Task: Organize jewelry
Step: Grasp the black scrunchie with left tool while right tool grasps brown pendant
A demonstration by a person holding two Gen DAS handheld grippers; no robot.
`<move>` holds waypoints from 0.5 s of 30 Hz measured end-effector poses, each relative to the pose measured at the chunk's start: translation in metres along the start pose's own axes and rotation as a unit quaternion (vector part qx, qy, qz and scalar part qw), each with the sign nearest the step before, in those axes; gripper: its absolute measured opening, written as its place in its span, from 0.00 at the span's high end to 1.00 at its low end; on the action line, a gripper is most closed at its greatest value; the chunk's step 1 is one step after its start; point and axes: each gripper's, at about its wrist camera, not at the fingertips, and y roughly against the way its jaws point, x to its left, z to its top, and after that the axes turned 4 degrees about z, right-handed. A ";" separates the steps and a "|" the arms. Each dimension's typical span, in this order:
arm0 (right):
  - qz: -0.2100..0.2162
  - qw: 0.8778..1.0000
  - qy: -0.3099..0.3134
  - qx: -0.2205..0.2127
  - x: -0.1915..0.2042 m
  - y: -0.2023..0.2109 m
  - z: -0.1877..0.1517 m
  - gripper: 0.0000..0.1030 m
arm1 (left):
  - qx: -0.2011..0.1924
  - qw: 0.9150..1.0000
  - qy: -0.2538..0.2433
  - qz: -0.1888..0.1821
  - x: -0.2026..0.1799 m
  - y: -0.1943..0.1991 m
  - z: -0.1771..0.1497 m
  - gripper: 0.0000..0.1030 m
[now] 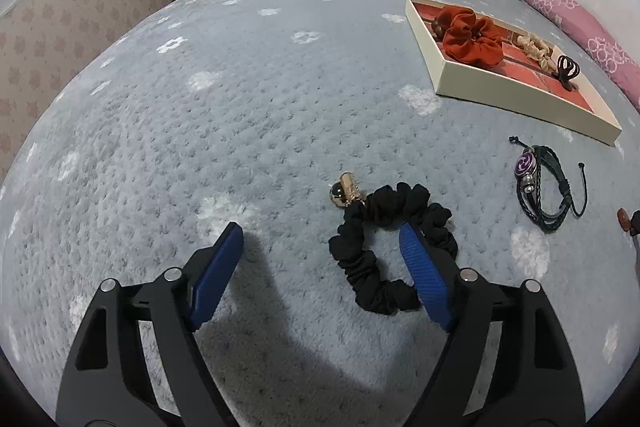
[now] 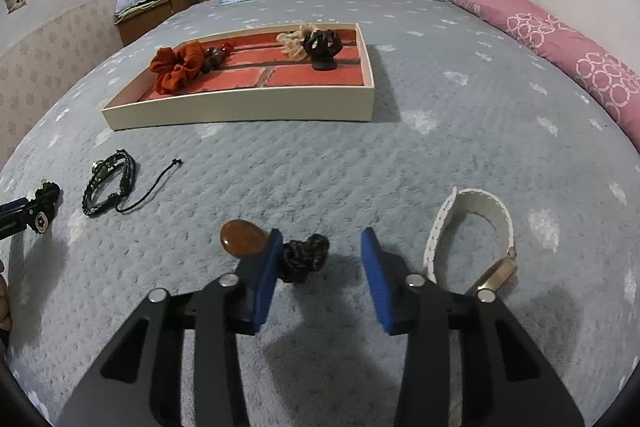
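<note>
Two grippers low over bedspread (image 1: 200,147). Left gripper (image 1: 322,241) spread, one finger inside black scrunchie (image 1: 384,247); may snag it. Right gripper (image 2: 320,247) half-spread around dark hair tie (image 2: 306,257), not pinching; amber stone (image 2: 242,238) could block finger. Tray (image 2: 240,107) toward headboard.

The right finger (image 1: 424,279) hides part of the black scrunchie (image 1: 384,247); its charm (image 1: 346,191) seems blurred.
</note>
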 end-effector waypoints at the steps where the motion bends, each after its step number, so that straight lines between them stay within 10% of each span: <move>1: 0.001 1.000 0.001 0.001 0.000 -0.001 0.000 0.64 | 0.001 1.000 -0.003 0.002 -0.001 -0.001 0.000 0.25; 15: 0.007 1.000 0.011 0.000 0.005 0.001 -0.001 0.78 | -0.012 0.998 -0.054 -0.019 -0.023 0.003 -0.002 0.82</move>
